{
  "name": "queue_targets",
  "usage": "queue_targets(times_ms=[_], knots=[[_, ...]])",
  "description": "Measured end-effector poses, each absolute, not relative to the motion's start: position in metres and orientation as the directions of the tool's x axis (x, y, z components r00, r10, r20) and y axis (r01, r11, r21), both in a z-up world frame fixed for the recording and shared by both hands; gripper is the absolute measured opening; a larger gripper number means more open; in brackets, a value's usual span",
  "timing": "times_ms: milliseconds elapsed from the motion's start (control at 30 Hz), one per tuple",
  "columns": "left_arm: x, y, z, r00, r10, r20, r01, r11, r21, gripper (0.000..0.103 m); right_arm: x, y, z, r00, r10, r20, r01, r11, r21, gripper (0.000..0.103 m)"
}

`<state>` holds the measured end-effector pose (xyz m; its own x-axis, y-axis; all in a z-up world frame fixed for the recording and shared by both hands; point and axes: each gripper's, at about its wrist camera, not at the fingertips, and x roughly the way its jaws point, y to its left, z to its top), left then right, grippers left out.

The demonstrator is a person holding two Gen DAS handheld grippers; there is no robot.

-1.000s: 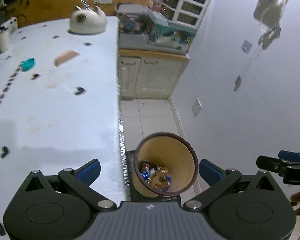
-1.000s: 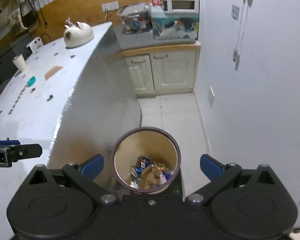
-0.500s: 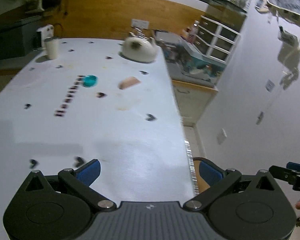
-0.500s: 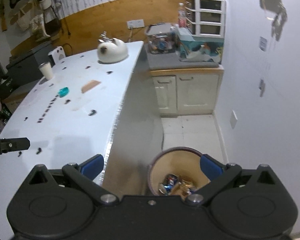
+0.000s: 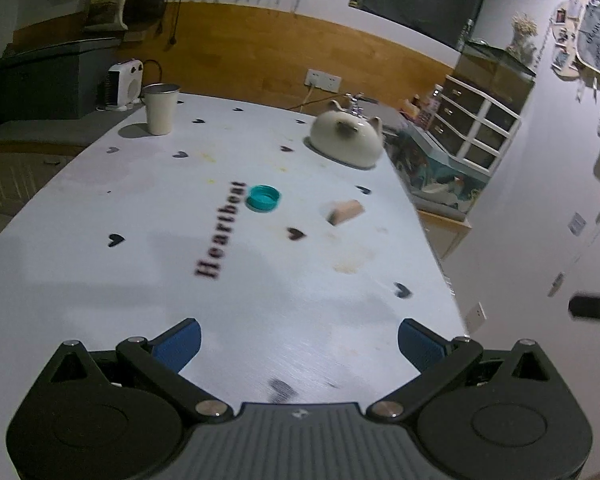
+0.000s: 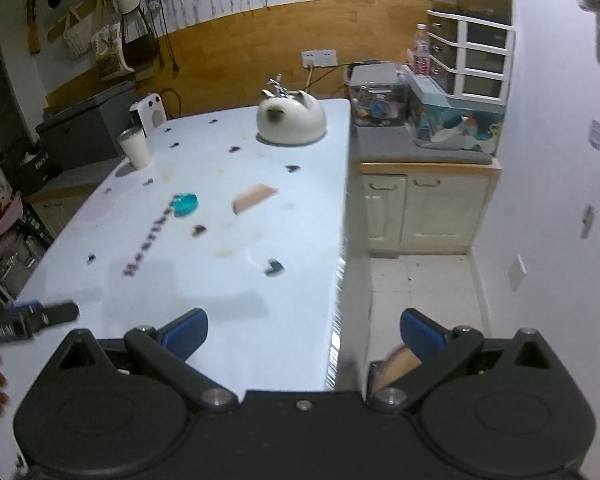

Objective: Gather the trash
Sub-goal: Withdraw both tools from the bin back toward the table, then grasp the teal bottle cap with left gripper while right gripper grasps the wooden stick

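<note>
- The left gripper point(image 5: 298, 338) hangs over the near end of the white surface point(image 5: 140, 272), its blue-padded fingers point(image 5: 178, 342) spread wide with nothing between them.
- The right gripper point(image 6: 303, 330) is just as empty, fingers far apart, straddling the right edge of the surface so that one pad is over the top and the other over the tiled floor point(image 6: 420, 280).
- Two bits of trash lie out in the middle of the surface: a teal bottle cap point(image 5: 263, 198), open side up, just beside the printed word "Heartbeat" point(image 5: 222, 230), and to its right, near but not touching, a small tan block point(image 5: 345, 212) that is too blurred to name.
- A brownish stain point(image 5: 350, 264) marks the surface nearer than the block.
- The trash bin point(image 6: 392, 366) shows only as a sliver of tan rim on the floor, tucked behind the right gripper's right finger.
- At the far end sits a cream cat-shaped ornament point(image 5: 346, 140), and at the far left corner a pale cup point(image 5: 160, 108) stands upright.
- Beyond the surface, a low cabinet point(image 6: 420, 208) carries a clear storage box point(image 6: 376, 96).
- Each gripper's tip pokes into the edge of the other's view, blurred.
</note>
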<state>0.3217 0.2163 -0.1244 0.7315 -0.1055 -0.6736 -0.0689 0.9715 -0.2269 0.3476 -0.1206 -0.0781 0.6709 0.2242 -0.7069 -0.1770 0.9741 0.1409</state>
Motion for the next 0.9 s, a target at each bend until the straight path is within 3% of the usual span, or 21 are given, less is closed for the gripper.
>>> queue_targets(times_ms=[167, 467, 700, 900], knots=[[0.354, 0.248, -0.140, 0.753, -0.108, -0.649, -0.088, 0.961, -0.263, 0.103, 0.392, -0.079, -0.076, 0.681, 0.239, -0.692, -0.198, 0.970, 0.139, 0.103], [0.429, 0.274, -0.148, 0.760, -0.094, -0.643, -0.021, 0.986, -0.168, 0.103, 0.494, -0.015, -0.094, 0.660, 0.324, -0.678, -0.251, 0.945, 0.208, 0.103], [0.506, 0.276, -0.175, 0.767, -0.102, -0.633, 0.024, 0.991, -0.130, 0.103, 0.565, 0.003, -0.133, 0.653, 0.304, -0.694, -0.154, 0.950, 0.271, 0.101], [0.555, 0.265, -0.200, 0.761, -0.121, -0.637, 0.086, 0.993, -0.086, 0.102, 0.609, 0.011, -0.173, 0.650, 0.272, -0.709, -0.045, 0.946, 0.321, 0.091]])
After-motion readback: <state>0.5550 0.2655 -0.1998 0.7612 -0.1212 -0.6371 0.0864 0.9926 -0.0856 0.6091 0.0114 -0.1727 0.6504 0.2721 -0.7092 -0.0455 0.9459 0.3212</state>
